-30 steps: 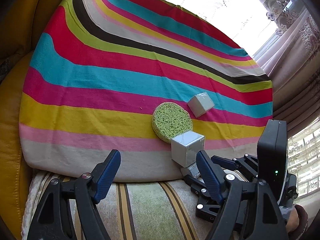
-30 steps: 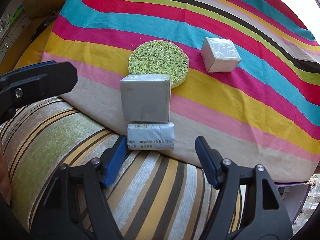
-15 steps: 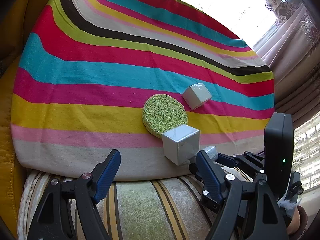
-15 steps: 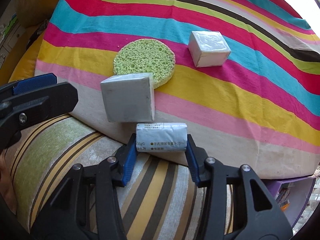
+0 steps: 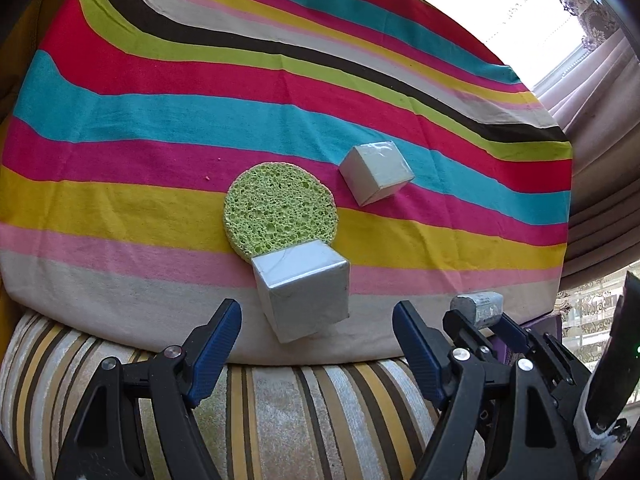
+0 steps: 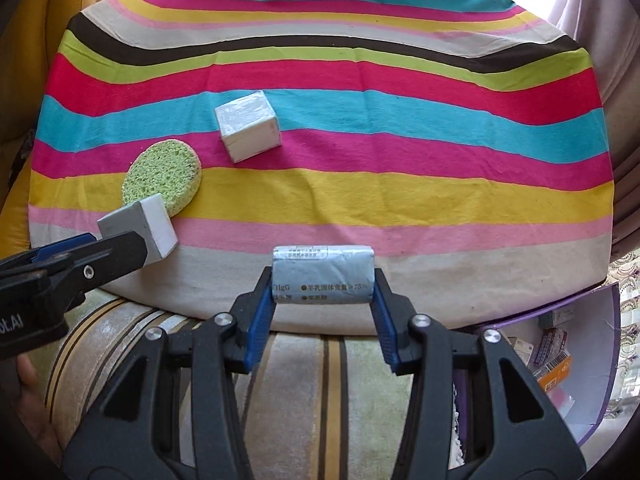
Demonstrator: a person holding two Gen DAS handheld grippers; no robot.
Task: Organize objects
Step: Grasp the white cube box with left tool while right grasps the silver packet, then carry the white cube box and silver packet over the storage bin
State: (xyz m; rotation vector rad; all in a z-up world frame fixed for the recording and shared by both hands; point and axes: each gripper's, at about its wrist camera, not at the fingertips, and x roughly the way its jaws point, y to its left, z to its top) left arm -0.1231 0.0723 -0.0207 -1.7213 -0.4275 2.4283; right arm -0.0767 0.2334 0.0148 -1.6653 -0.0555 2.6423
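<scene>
Both views are brightly daylit — the window beyond the left gripper is blown out to white. Colours on the striped cloth are rendered sharp, with short soft shadows beneath objects. Strong fisheye bending is seen at the edges — corners are darkened by vignetting.

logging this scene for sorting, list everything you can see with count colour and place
striped cloth: 1, multicoloured, over the cushion
silver boxes: 2, one at the cloth's near edge, one farther back
sponge: 1, green, round, partly behind the near box
wrapped packet: 1, silver-blue, printed, clamped in the right gripper
striped cushion: 1, beige and brown, below the cloth
purple bin: 1, lower right, holds small packs
left gripper: 1, black and blue, open
right gripper: 1, black and blue, shut on the packet
</scene>
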